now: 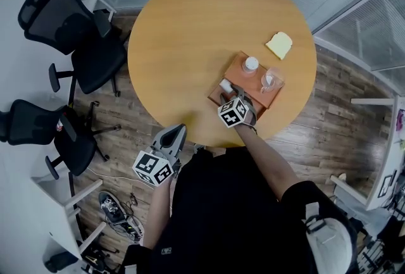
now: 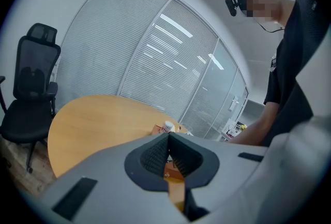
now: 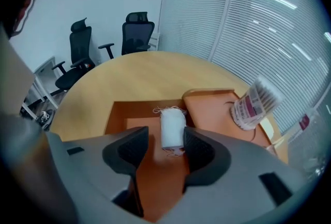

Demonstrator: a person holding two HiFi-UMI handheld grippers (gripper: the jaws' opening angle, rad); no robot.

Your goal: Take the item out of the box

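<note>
OFFICE, ROUND TABLE: The table (image 1: 190,32) carries an open orange box (image 3: 116,114), and a white gauze roll (image 3: 172,127) lies flat in its left part. The roll looks light, soft and squashy, with loose threads at both ends, so a gentle pinch across its middle should suit. Its long axis runs near to far, in line with the right claw (image 3: 165,139), whose jaws stand wide either side of it without pressing. The left claw (image 2: 168,137), closed and empty, is held just off the table's near edge.

The right gripper (image 3: 165,141) is pointing down, jaws apart; the left gripper (image 2: 168,139) is hovering closed off the tabletop's (image 1: 190,26) near edge.
</note>
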